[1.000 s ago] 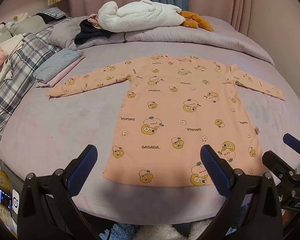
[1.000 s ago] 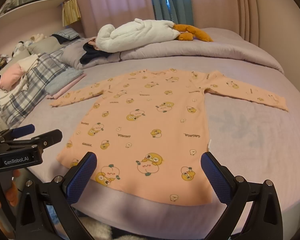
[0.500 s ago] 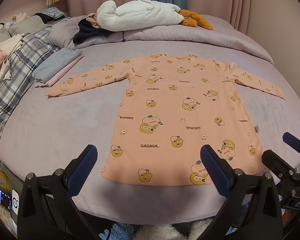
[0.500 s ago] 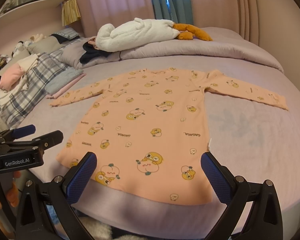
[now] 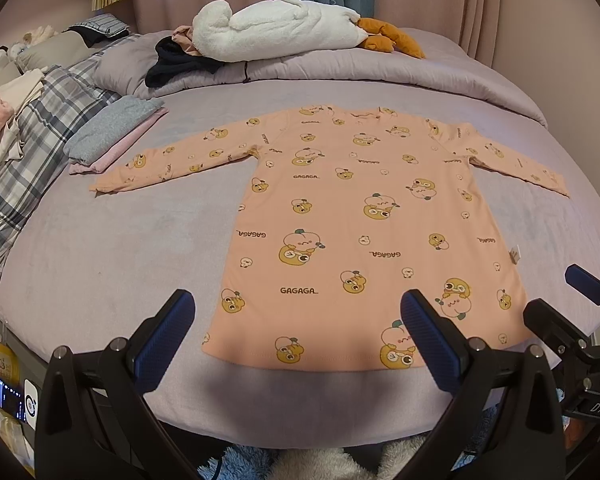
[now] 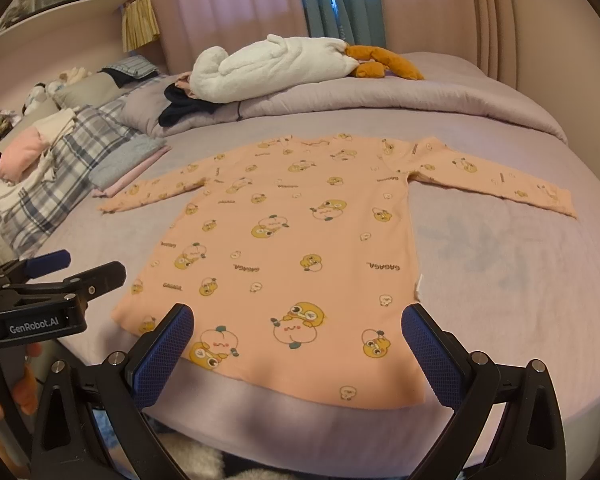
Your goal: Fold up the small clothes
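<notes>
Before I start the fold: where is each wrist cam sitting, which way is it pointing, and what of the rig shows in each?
Left wrist: at the bed's near edge, facing the headboard over the peach pajama top; open left gripper frames its hem, right gripper at right.
Right wrist: further right, same heading; open right gripper, left gripper and fingers at left.
Shared: the top, white plush, folded clothes.

Bare bedspread [image 5: 112, 256] lies open on both sides of the spread shirt [image 5: 364, 224]; folded clothes [image 5: 112, 136] crowd my left sleeve tip, a rolled duvet [image 5: 340, 76] blocks beyond.
</notes>
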`<state>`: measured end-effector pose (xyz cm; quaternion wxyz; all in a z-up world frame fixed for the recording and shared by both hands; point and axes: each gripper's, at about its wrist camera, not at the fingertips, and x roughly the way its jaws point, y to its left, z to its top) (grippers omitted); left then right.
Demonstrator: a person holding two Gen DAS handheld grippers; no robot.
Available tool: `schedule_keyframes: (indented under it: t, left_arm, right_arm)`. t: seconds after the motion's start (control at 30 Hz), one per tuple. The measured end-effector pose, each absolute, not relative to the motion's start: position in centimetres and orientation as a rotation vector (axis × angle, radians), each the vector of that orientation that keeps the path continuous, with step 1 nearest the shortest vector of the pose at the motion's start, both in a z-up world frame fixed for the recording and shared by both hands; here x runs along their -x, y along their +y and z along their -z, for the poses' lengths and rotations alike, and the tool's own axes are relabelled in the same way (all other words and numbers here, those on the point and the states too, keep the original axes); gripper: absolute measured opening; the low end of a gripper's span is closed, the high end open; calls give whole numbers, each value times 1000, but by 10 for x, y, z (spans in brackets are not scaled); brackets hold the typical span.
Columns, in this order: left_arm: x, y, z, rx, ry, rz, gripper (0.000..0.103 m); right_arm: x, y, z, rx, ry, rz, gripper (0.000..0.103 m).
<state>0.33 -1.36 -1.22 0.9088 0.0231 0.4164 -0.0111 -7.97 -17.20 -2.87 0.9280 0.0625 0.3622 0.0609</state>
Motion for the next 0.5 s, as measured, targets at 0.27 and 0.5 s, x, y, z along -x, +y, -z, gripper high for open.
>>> schedule_keyframes:
  t: [0.27,0.5]
  left_arm:
    - [-13,-11,18,6,878,62,103]
    - [-49,0,44,270,978,213,103]
  right_arm:
    - [79,-181,34,-167,738,-148,103]
    - [66,-247,57,-450,747,-213,103]
